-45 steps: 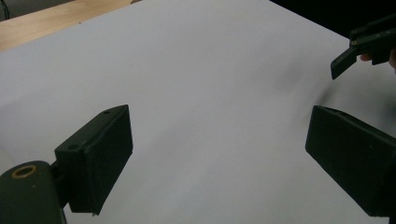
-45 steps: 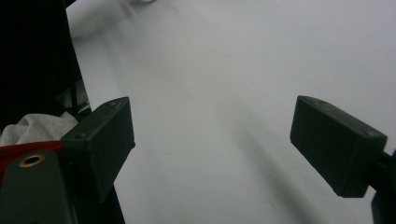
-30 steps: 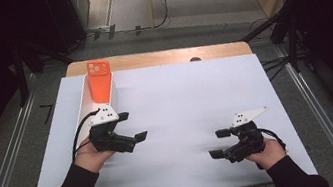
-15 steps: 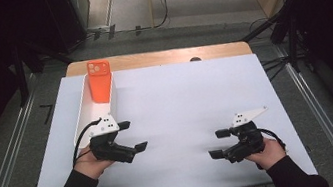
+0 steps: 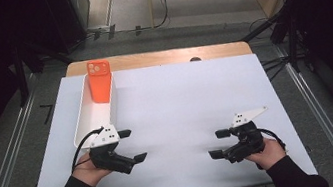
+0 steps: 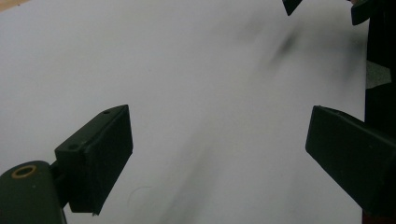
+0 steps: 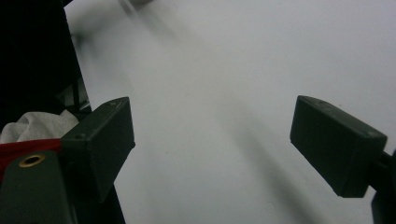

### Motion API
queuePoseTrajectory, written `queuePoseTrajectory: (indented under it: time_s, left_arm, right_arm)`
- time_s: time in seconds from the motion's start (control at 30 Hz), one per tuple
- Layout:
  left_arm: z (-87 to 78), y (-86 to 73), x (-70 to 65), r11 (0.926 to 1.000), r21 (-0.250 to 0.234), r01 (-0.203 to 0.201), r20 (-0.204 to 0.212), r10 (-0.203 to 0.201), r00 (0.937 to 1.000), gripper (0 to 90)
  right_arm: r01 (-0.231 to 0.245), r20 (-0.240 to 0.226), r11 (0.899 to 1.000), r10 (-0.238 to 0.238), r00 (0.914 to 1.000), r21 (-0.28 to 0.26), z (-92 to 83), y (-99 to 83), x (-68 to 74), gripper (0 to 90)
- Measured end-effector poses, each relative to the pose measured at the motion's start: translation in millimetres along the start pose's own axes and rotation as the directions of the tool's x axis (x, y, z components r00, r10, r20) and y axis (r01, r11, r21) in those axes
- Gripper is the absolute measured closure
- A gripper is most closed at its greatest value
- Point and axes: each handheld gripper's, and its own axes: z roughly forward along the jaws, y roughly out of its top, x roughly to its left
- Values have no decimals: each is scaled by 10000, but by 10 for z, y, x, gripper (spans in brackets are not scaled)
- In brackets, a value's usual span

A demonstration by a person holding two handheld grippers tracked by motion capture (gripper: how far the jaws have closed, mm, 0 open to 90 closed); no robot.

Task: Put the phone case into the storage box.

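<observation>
Down near the front edge of the tabletop [image 5: 176, 102], both tongs rest in the person's hands with nothing between their jaws. The left tongs [image 5: 131, 145] stand wide open, their two black jaws well apart and pointing toward the middle of the white surface; in the left gripper view the same left tongs [image 6: 219, 154] frame only bare white sheet. A grey three-cornered plate sits on top of them, and a black cable loops from their back toward the person's wrist. The left hand [image 5: 88, 170] grips them from below, a dark sleeve behind it.

The right tongs [image 5: 219, 144] are also wide open and hold nothing, their jaws aimed leftward across the sheet toward the other pair. In the right gripper view the right tongs [image 7: 212, 149] show only plain white between the jaws. The right hand [image 5: 267, 152] holds them near the front right part of the sheet.

Just beyond the left tongs, a long white tray [image 5: 83, 118] runs away from the person along the left side of the sheet. An orange phone [image 5: 100, 81] leans upright at the tray's far end, its camera side facing the person, well apart from both tongs.
</observation>
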Motion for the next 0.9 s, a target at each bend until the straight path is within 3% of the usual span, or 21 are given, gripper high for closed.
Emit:
queuePoseTrajectory:
  time_s: [0.9]
  left_arm:
    - [-38,-104,-26,9990,430,-136,154,130,9998,76]
  right_arm:
    - [60,-35,9999,-59,10000,87,10,-1,6,127]
